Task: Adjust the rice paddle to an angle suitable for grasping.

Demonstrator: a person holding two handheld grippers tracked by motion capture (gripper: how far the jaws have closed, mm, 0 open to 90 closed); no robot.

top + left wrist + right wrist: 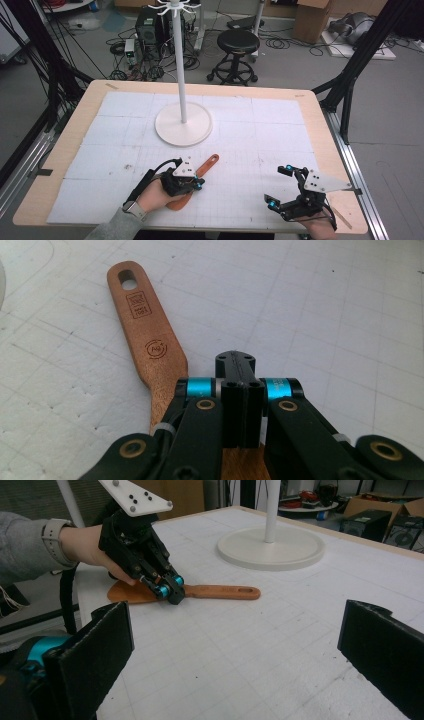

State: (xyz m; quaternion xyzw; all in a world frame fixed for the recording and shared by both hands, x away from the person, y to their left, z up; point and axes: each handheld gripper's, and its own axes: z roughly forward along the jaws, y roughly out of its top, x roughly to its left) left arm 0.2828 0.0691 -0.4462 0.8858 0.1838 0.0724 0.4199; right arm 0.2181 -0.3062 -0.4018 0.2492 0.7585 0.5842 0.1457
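Left gripper view — spatula under closed jaws

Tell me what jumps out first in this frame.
The wooden spatula lies flat on the white mat near the front edge, with the left gripper shut and resting over its blade end. Behind it stands a white pole stand mid-table, and the right gripper waits wide open at front right.
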